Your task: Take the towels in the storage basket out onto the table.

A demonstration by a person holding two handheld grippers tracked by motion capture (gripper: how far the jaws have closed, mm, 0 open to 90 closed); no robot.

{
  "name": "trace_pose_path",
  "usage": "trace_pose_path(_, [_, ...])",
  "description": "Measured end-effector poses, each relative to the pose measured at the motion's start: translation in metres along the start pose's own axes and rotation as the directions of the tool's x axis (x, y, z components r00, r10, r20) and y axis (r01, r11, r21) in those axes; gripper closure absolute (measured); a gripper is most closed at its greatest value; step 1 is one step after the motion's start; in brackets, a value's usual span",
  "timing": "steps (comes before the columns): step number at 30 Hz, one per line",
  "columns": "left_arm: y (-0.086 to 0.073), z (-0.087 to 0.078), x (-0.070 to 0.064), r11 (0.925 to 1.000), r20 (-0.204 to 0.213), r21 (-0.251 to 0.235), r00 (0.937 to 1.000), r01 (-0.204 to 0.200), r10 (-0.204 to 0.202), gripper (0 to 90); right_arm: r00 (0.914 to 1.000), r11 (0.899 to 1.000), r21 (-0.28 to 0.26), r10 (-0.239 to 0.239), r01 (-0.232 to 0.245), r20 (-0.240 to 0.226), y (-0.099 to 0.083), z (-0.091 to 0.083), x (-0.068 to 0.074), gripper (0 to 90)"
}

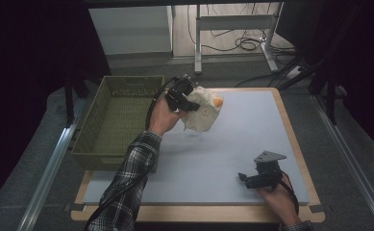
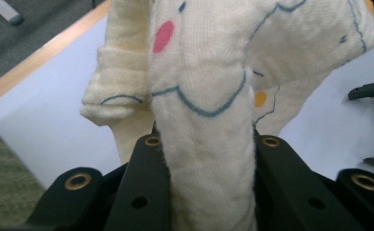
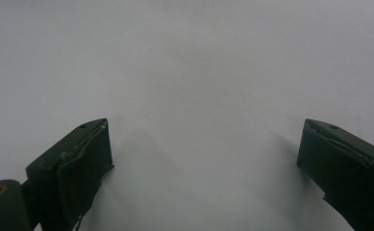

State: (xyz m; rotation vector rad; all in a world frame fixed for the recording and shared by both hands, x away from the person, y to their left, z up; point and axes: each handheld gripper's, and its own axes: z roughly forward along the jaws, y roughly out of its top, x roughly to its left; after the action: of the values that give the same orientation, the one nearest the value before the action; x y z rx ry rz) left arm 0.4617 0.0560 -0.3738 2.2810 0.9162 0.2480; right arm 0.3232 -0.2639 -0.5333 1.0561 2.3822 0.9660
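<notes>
A cream knitted garment (image 1: 203, 113) with blue outlines and pink and orange dots hangs above the back of the pale mat (image 1: 232, 144). My left gripper (image 1: 187, 98) is shut on it. In the left gripper view the cloth (image 2: 208, 110) is pinched between the two black jaws and droops beyond them. My right gripper (image 1: 244, 179) rests low near the mat's front right, open. In the right gripper view its jaws stand wide apart over bare mat (image 3: 199, 72), with nothing between the fingertips (image 3: 86, 149).
An olive woven basket (image 1: 119, 120) sits at the left edge of the mat, beside my left forearm. The mat lies on a wooden board (image 1: 295, 144). Metal rails run along both sides, and table legs and cables stand behind.
</notes>
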Motion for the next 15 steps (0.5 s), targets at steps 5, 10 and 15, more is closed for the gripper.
trace_pose_path(5, [-0.003, 0.014, -0.005, 0.9999, 0.014, 0.011, 0.9999, 0.003, -0.003, 76.1, 1.0, 1.0, 0.001, 0.0, 0.0, 0.001, 0.0, 0.0, 0.0, 5.0])
trace_pose_path(10, [-0.01, 0.035, -0.012, 0.9996, 0.04, 0.024, 0.9991, 0.012, -0.013, 75.6, 1.0, 1.0, -0.001, -0.002, 0.002, 0.001, 0.0, 0.0, 0.0, 5.0])
trace_pose_path(15, [-0.016, 0.05, -0.017, 0.9992, 0.053, 0.038, 0.9984, 0.015, -0.017, 74.9, 1.0, 1.0, -0.001, -0.001, 0.001, 0.001, 0.0, 0.0, 0.0, 5.0])
